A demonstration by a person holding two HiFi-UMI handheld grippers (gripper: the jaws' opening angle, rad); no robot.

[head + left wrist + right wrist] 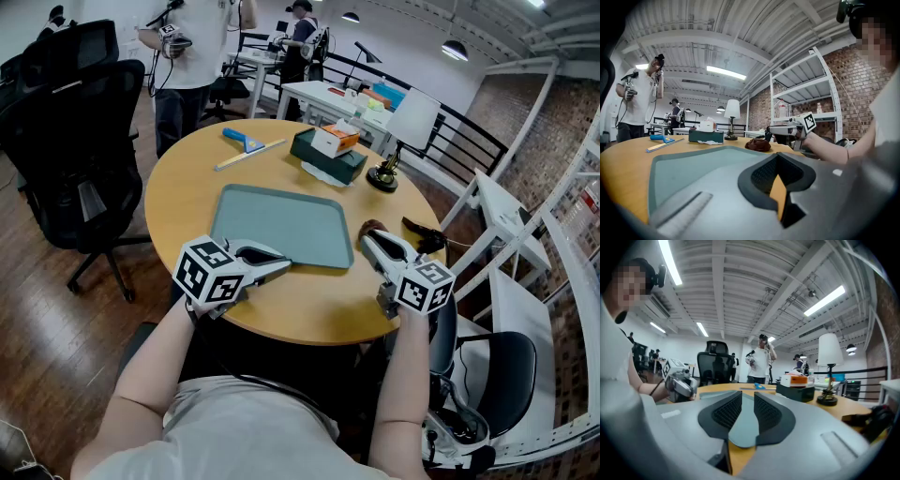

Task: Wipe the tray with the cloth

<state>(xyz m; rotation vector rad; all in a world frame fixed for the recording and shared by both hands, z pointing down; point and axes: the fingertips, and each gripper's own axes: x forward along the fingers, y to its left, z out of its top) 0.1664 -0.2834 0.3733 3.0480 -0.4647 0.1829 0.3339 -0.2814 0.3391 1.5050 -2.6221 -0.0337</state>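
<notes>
My right hand-held gripper [368, 241] is released, the brown cloth [373, 226] just ahead for pickup. My left hand-held gripper [281, 264] is clenched empty at the tray [281, 225] edge, probably to steady it.

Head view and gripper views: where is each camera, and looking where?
Head view: on the person's head, looking down at the grey-green rectangular tray; forearms, left hand-held gripper and right hand-held gripper show.
Left gripper view: rides the left one, facing right across the tray; its jaws show.
Right gripper view: rides the right one, facing left; its jaws show.
Shared: each gripper view sees the other gripper.
</notes>
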